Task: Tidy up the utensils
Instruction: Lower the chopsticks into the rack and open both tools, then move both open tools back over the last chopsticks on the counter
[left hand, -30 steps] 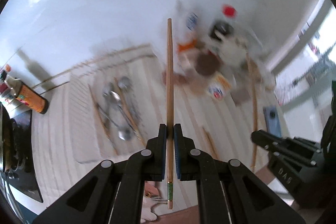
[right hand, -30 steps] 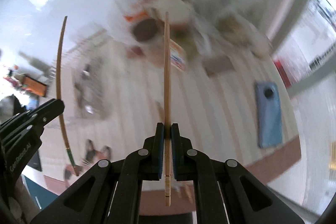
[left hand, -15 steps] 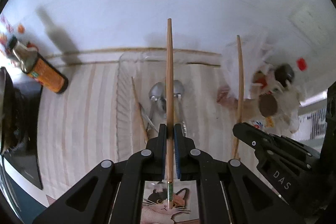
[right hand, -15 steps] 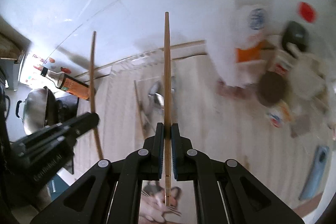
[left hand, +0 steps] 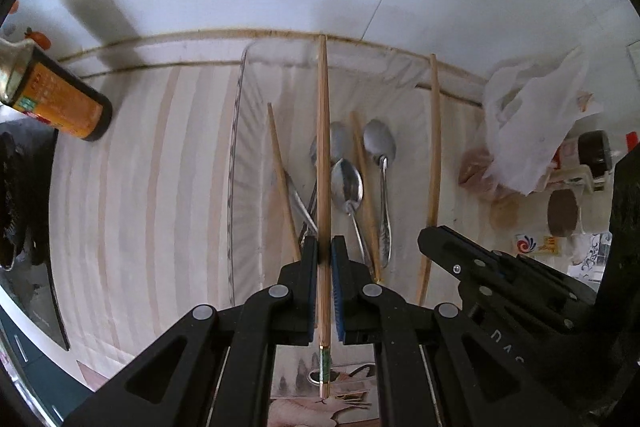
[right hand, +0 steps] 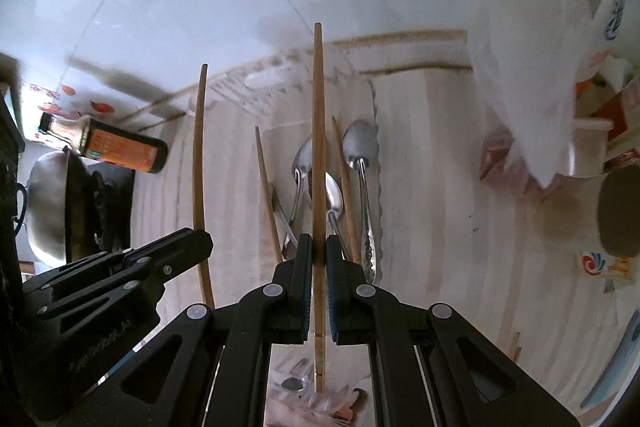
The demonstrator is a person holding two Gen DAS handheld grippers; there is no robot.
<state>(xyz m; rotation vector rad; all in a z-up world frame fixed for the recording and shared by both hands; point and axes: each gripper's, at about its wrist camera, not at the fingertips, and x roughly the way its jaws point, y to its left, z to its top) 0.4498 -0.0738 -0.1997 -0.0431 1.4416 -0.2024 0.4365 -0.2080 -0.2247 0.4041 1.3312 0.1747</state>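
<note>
Since a second ago you have swung both grippers over the tray (left hand: pixel 240 131), and the blurred clutter of packages that filled the view then now sits off to the right.

Your left chopstick (left hand: pixel 322 155) is pinched between the closed pads of the left gripper (left hand: pixel 324 259), its tip pointing toward the wall at the tray's far edge, its green-banded end sticking out behind the pads. Your right chopstick (right hand: pixel 318 155) is clamped the same way in the right gripper (right hand: pixel 319 255), whose jaws are pressed onto it. In the left view the right chopstick stands just beside the tray's right part; in the right view the left chopstick shows left of the tray.

Below both sticks, in the tray, lie three spoons (left hand: pixel 347 183), bowls toward the wall, and two more chopsticks (left hand: pixel 282 179): one left of the spoons, one between them. Whether your held sticks touch anything in the tray you cannot tell from here.

Left of the tray lies a sauce bottle (left hand: pixel 60 103) on the striped cloth (left hand: pixel 140 187); a white bag (left hand: pixel 536 123) and packages sit to the right.
</note>
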